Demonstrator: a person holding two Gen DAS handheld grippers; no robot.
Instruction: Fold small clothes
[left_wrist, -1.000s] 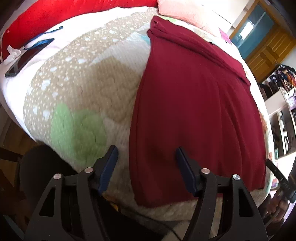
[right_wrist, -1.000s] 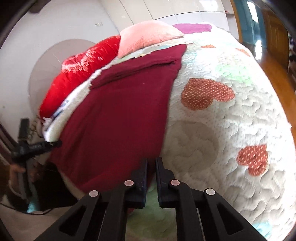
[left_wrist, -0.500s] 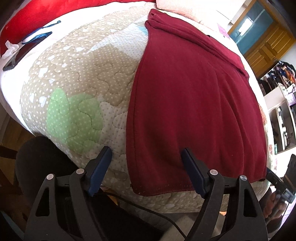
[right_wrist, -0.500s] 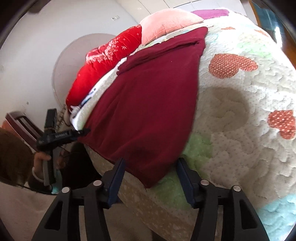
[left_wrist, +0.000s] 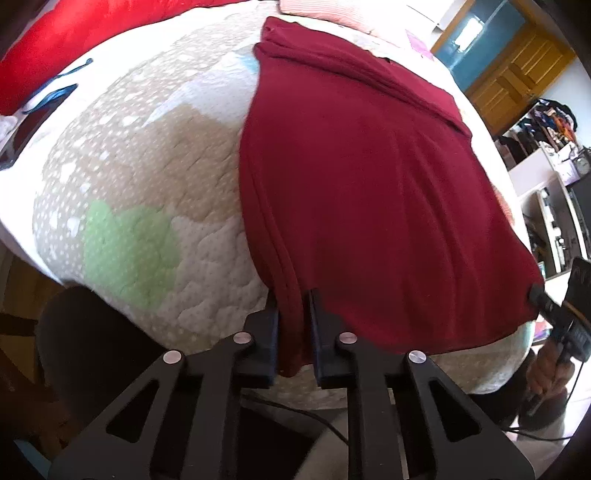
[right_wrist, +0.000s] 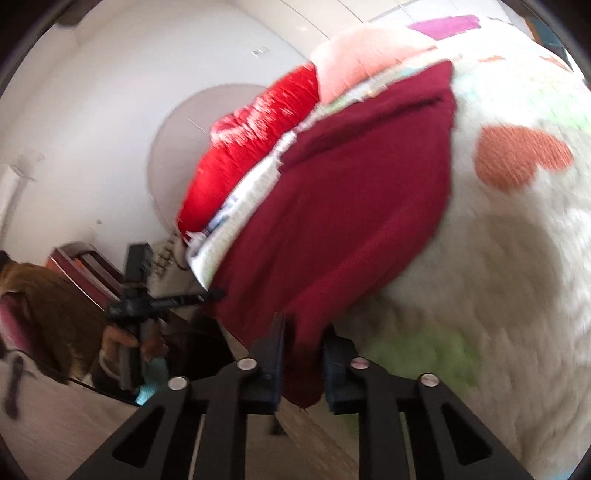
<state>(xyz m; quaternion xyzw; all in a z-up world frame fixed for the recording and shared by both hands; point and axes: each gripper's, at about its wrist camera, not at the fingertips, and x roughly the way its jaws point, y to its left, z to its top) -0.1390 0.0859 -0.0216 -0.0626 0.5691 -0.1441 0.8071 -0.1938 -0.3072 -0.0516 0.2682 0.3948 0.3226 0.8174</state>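
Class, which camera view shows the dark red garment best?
The left wrist view: the dark red garment lies sharp and nearly whole across the quilt, near edges included. The right wrist view shows it blurred, foreshortened and from one side.

A bed carries everything, covered by a quilt (left_wrist: 147, 177) — pale, stitched in wavy lines, with beige, green and white patches on one side and orange hearts (right_wrist: 521, 158) on the other. A dark red garment (left_wrist: 369, 192) lies spread flat across the quilt, its near edge hanging over the bed's side. At the far end rest a red pillow (right_wrist: 255, 144) and a pink pillow (right_wrist: 365, 62) — side by side, touching.
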